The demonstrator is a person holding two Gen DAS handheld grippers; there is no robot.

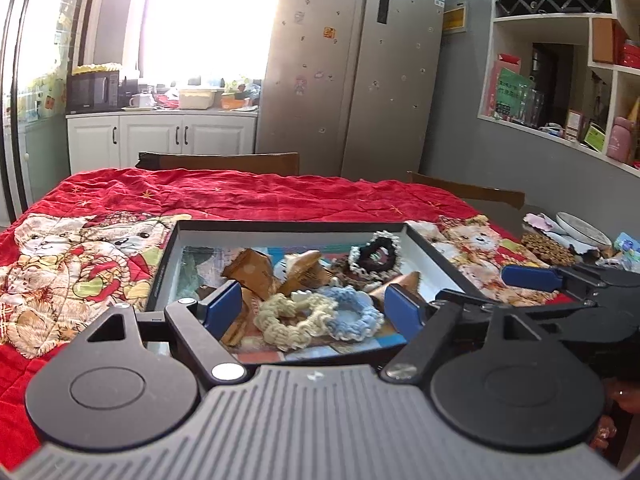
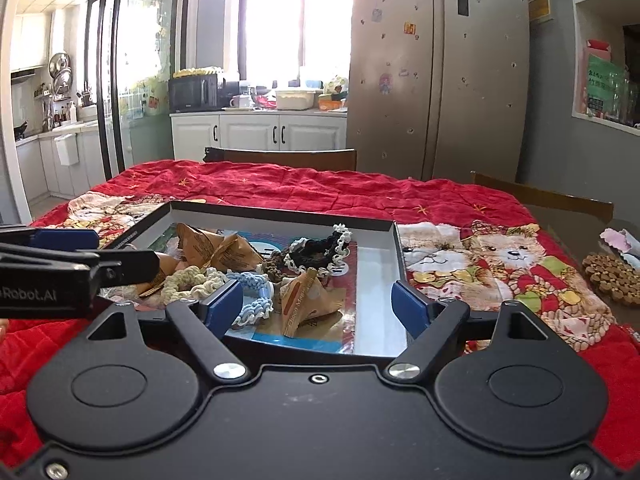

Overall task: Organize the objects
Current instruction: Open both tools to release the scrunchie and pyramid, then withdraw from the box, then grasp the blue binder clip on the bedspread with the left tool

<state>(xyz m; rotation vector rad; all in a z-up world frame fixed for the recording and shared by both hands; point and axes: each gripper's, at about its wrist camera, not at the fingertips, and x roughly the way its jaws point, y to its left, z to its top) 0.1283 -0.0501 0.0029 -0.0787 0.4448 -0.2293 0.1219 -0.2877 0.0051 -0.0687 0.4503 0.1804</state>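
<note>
both tongs wide and empty over a filled tray

nearest in each wrist view are the tongs themselves. the left tongs (image 1: 316,308) stand well apart with nothing pressed between the pads; the cream scrunchie (image 1: 294,318) and blue scrunchie (image 1: 354,316) show through the gap, but they lie in the tray below, not in a grip. the right tongs (image 2: 318,308) are likewise released and empty, framing a brown packet (image 2: 310,304) that rests on the tray floor. neither pair seems to touch anything.

just beyond, the tray (image 1: 288,227) sits on the red quilt (image 1: 260,196) that covers the tabletop. the task's things are gathered inside it: the scrunchies near the front, more brown packets (image 1: 256,272) in the middle, and a black scrunchie with white trim (image 1: 374,258) toward the far right. the tray's right strip is bare.

judging by this, most of the sorting looks done, since the quilt around the tray carries no loose item. to the far right, off the quilt, a cork mat (image 2: 612,280) and some dishes remain on the tabletop; whether they belong to the task i cannot tell. the things in the tray lie heaped, not arranged by kind, so some tidying may be left.
</note>
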